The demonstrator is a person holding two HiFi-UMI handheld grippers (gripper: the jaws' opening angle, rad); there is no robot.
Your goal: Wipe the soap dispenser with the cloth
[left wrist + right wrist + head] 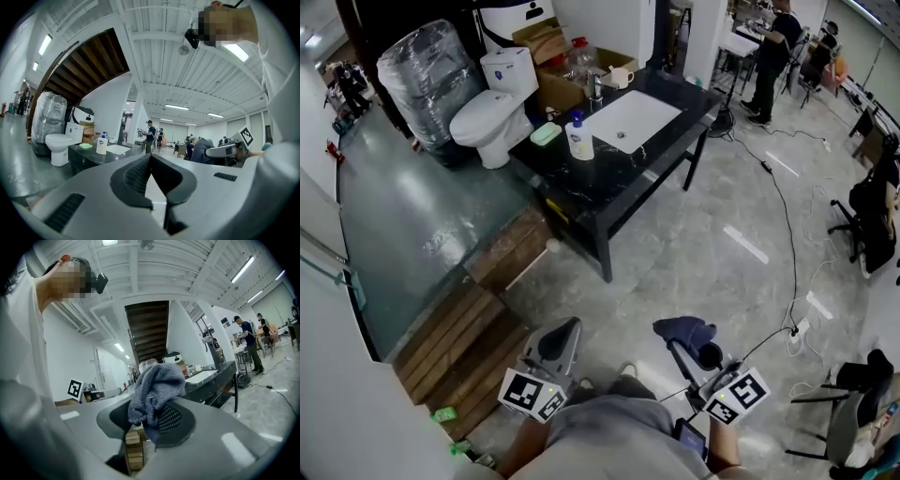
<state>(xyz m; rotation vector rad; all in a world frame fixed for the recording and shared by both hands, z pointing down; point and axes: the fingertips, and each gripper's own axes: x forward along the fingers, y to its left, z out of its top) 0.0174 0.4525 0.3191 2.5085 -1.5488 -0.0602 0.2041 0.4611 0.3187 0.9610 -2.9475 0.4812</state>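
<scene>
We see soap dispenser (578, 139) on table (600, 187), well apart at 11 o'clock from right gripper (682, 339) clamping cloth (685, 328); left gripper (565, 332) closed, empty.

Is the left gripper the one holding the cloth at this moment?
No, the cloth is pinched in the right gripper, while the left gripper is shut with nothing between its jaws.
</scene>
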